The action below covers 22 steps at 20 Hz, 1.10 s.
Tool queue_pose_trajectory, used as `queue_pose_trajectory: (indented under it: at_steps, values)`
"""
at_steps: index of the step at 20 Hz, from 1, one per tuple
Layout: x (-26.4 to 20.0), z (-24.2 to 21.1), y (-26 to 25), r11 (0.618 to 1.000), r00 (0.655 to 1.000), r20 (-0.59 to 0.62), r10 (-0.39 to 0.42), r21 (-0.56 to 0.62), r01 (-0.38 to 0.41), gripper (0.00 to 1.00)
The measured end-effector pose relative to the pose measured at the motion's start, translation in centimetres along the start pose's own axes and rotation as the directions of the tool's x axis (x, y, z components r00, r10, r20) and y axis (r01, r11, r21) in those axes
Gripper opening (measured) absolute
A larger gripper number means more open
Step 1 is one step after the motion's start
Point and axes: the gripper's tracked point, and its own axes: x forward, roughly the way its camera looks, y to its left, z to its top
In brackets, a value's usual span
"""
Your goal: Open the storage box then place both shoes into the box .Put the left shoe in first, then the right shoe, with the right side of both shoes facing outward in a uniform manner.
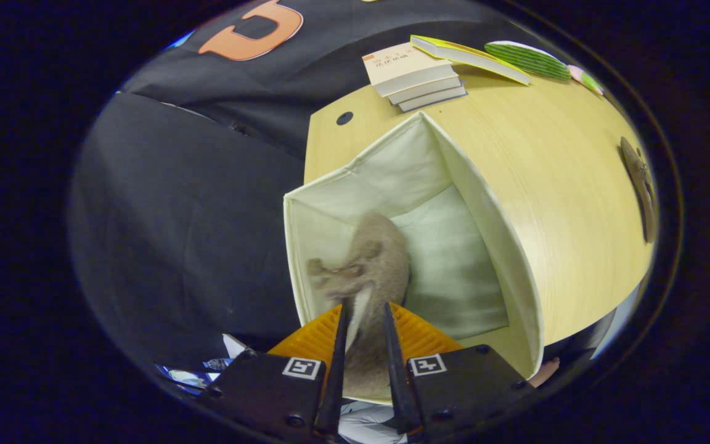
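- The tool (364,320) grips a grey-brown shoe (370,271), its two fingers pressed against the shoe's sides at the near end.
- The shoe hangs ahead of the fingers inside the open storage box (515,259), its far end up against the box's left inner wall; laces or a tassel show on its upper side, blurred.
- The storage box is a pale fabric cube with its opening toward the tool, and its light lining is bare to the right of the shoe.
- The box stands at the near left edge of the desk (564,185), a light wood top.
- Well to the right on the desk, apart from the box, lies a second dark brownish shoe (640,185), seen only as a thin shape.
- Beyond the box, a small dark round hole (344,118) sits in the desk top.
- At the far side rests a stack of books (416,77), and just right of it a thin yellow-edged book (469,57) and a green ribbed fan-shaped thing (527,58).
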Motion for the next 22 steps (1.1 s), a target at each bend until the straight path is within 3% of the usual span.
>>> queue_pose_trajectory:
  at_steps: [1, 7, 12, 15, 17, 22]
  values:
    - [-0.3, -0.5, 0.3, 1.000, 1.000, -0.014, 0.015, -0.007, -0.015, 0.48]
    - [-2.8, -1.4, 0.7, 0.993, 1.000, 0.002, 0.025, -0.114, -0.025, 0.72]
    - [-8.6, -0.7, -1.5, 0.977, 0.999, 0.046, 0.021, -0.212, -0.011, 0.72]
    - [-13.7, 0.7, -5.9, 0.953, 0.996, 0.084, 0.013, -0.302, 0.014, 0.74]
    - [-16.8, 2.9, -10.5, 0.956, 0.990, 0.141, -0.029, -0.285, 0.069, 0.82]
    - [-23.3, 6.8, -21.7, 0.961, 0.967, 0.231, -0.106, -0.226, 0.160, 0.85]
